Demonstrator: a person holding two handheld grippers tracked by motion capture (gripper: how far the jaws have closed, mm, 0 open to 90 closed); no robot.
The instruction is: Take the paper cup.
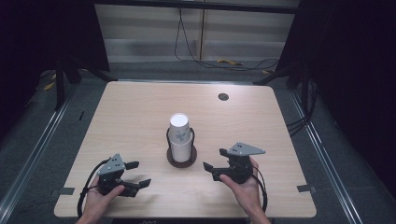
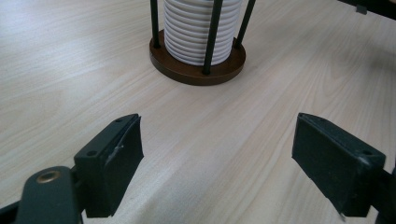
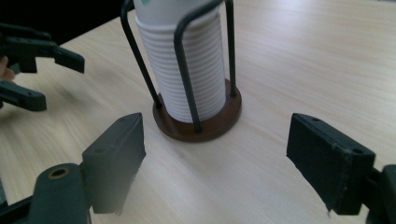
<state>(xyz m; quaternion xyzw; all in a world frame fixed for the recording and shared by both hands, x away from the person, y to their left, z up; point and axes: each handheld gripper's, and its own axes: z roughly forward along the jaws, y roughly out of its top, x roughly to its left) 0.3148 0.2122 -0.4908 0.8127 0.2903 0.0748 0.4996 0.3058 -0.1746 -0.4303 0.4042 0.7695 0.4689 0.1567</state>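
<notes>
- Cup stack (image 1: 179, 135) stands in a wire holder (image 1: 181, 157) mid-table (image 1: 140, 116), toward the near edge.
- Left gripper (image 1: 135, 175) and right gripper (image 1: 214, 159) flank it, both released, holding nothing.
- Likely best: steady the holder's base, lift the top cup straight up.

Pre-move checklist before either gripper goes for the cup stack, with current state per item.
1. Left gripper open, nothing between jaws: ok.
2. Right gripper open, nothing between jaws: ok.
3. Cup stack upright inside the wire holder: ok.
4. Holder's brown base flat on the table: ok.
5. Path from each gripper to the stack free of other things: ok.
6. Top cup loose enough to lift off alone: cannot tell.
</notes>
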